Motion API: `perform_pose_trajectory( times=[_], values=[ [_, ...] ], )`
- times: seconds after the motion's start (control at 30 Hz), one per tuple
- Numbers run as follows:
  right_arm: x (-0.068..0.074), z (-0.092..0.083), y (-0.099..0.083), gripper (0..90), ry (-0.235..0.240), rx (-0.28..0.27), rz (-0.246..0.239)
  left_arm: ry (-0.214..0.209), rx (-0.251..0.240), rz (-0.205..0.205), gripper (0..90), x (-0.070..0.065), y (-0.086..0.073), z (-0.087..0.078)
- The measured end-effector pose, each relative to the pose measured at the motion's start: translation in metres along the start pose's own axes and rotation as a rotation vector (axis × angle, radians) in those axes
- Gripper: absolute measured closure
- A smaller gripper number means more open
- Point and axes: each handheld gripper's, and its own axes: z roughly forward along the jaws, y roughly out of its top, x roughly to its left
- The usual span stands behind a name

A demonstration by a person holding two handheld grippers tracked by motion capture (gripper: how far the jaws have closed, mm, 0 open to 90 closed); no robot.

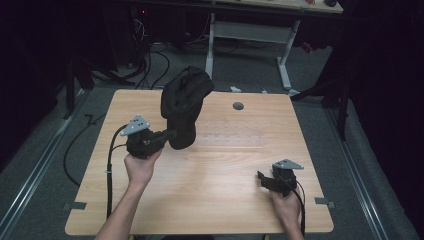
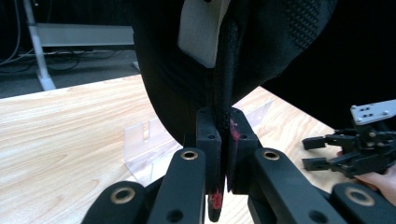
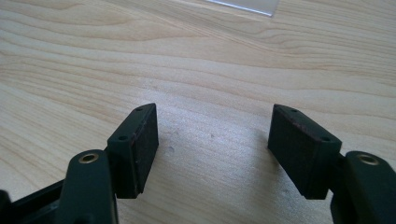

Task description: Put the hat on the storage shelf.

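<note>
Black fabric bag [image 1: 184, 107]: raised over the left-centre of the wooden table [image 1: 215, 200], standing tall and tilted, its lower end close to or resting on the tabletop; which of the two cannot be told. The left gripper view shows a dark textile edge or seam pinched between the pads, with a pale label [image 2: 201, 29] hanging inside the fabric above.

Left gripper [image 1: 170, 134]: jaws closed tight on that lower edge of the bag, entering from the bag's left side; grip appears secure, though only a thin fold is caught.

Clear acrylic stand [image 1: 227, 140]: lying flat on the table just right of the bag's base; in the left gripper view it sits behind and below the fabric; nothing rests on it.

Right gripper [image 1: 262, 178]: jaws spread wide, holding nothing, low over bare wood near the right front of the table, well apart from the bag.

Assessment: pick-up of the bag is done; it is held by one gripper alone. Placement or any two-handed handling is judged outstanding, since the second gripper has not engaged; the bag has no settled resting place.
</note>
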Motion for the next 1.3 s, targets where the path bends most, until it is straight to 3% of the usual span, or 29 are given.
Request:
perform_pose_trajectory(
  times=[0.57, 1.3],
  values=[
    [0.000, 0.000, 0.000, 33.5, -0.001, -0.001, -0.003, 0.037, 0.015, 0.057, 86.3, 0.002, 0.009, 0.028],
    [0.000, 0.000, 0.000, 33.5, 0.000, 0.000, -0.001, 0.074, 0.044, 0.031, 86.2, 0.012, -0.003, 0.048]
  ],
)
